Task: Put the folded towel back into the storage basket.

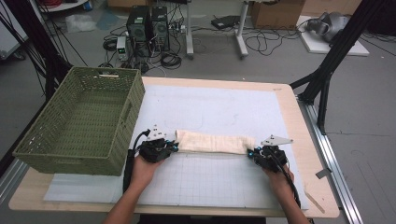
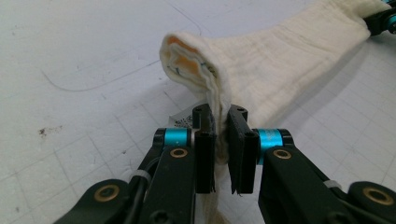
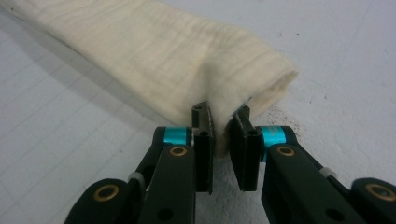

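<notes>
Forearms are extended from the near edge, wrists level. Folded cream cloth (image 1: 215, 142) is stretched on the white mat (image 1: 224, 109), pinched at its ends by left gripper (image 1: 174, 148) and right gripper (image 1: 252, 152).

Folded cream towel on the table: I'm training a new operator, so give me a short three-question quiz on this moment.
1. True or false: both grippers are shut on the folded cream towel.
2. Which end does the left gripper pinch? A) the end nearer the green basket B) the end farther from the basket C) the middle
3. Fill in: the towel lies on the white ____ mat.

Key
1. True: in each gripper view the fingers press cloth between them; the right gripper does so at the other end.
2. A
3. Gridded: thin grid lines show on the mat.
</notes>
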Tool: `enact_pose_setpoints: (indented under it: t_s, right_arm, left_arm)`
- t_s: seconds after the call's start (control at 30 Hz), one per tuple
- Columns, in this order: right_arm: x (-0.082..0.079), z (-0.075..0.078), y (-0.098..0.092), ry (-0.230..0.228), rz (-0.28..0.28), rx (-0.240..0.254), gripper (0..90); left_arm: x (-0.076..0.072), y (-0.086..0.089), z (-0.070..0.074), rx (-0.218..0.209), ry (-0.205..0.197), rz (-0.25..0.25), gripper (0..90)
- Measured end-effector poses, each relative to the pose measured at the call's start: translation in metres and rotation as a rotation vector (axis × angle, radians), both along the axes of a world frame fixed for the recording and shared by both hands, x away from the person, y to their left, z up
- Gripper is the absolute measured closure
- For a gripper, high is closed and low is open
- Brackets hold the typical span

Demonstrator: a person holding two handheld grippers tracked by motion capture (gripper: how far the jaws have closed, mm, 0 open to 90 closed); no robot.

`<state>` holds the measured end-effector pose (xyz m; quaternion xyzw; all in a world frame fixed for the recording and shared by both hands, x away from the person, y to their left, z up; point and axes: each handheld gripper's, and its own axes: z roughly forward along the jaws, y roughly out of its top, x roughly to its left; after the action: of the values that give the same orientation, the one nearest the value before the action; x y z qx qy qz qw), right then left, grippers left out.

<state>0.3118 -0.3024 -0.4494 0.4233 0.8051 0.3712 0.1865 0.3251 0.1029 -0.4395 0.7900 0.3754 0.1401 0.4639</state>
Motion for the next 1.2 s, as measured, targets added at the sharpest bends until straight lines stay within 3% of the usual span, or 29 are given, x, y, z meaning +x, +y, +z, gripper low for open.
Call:
enact_pose_setpoints:
  t_s: [0.23, 0.77, 1.2]
  right_arm:
    - [-0.002, 0.005, -0.002, -0.051, 0.013, 0.007, 80.6]
    - [-0.010, 0.029, -0.018, -0.206, 0.072, 0.144, 80.6]
    - [-0.004, 0.048, -0.015, -0.246, 0.107, 0.199, 80.7]
  left_arm:
    - [-0.005, 0.002, 0.006, -0.032, -0.026, 0.006, 81.9]
    - [-0.018, 0.011, 0.033, -0.096, -0.116, 0.014, 81.9]
    - [-0.027, 0.022, 0.057, -0.113, -0.161, 0.025, 81.9]
